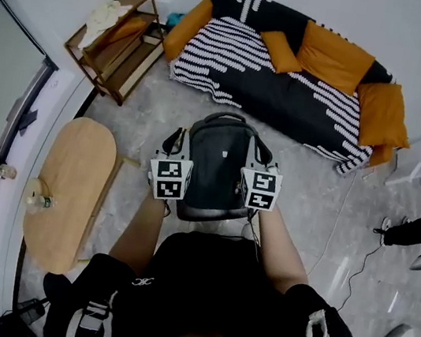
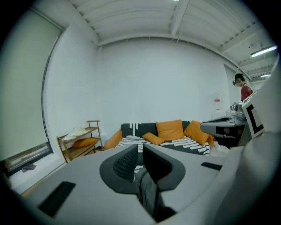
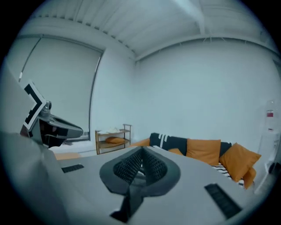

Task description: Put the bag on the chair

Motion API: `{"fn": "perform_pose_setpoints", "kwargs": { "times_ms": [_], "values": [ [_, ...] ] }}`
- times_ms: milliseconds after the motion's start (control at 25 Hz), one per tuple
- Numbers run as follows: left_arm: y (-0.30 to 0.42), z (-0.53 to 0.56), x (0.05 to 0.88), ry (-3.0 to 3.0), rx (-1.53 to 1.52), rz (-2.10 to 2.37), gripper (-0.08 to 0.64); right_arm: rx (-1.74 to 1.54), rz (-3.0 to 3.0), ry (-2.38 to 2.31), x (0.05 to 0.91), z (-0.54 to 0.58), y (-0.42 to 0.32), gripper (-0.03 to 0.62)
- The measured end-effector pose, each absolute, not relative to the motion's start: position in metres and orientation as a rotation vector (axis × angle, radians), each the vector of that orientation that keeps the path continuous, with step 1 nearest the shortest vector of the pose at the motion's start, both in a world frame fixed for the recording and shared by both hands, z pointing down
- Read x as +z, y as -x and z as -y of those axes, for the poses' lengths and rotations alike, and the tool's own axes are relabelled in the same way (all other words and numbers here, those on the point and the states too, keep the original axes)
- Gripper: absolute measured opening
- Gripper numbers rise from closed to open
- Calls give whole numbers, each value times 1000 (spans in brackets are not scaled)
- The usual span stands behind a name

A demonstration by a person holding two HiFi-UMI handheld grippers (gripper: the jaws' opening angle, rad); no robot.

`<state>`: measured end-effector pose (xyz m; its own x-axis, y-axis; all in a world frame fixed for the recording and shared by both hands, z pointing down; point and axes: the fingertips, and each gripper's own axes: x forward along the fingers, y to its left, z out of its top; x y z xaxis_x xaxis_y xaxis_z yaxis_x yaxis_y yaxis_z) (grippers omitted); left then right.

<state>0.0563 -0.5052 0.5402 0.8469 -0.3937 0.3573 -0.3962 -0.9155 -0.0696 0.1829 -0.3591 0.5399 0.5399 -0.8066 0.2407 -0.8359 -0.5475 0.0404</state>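
A dark grey backpack [image 1: 215, 164] hangs upright in front of me, over the grey floor, in the head view. My left gripper [image 1: 173, 143] holds it at its left side and my right gripper [image 1: 261, 155] at its right side. In the left gripper view the left gripper [image 2: 141, 151] is shut on a dark strap [image 2: 149, 197] that runs down between the pads. The right gripper [image 3: 141, 154] is likewise shut on a dark strap [image 3: 131, 202] in its own view. Both views look level across the room toward the sofa.
A black-and-white striped sofa [image 1: 289, 81] with orange cushions stands ahead. A wooden shelf [image 1: 117, 36] is at the far left. An oval wooden table [image 1: 71, 188] with a bottle [image 1: 41, 201] is close on my left. Cables [image 1: 346, 218] trail on the floor at right. A person [image 2: 243, 90] stands far right.
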Motion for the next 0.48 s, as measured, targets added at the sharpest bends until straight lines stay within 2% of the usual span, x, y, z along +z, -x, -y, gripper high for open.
{"fn": "perform_pose_setpoints", "kwargs": {
  "times_ms": [240,480],
  "values": [
    [-20,501,415,-3130,225,714,43,32,1489,-2754,430,344,-161,12],
    [4,491,396,-3135,208,752,42,-16,1474,-2793,399,327,-144,12]
  ]
}}
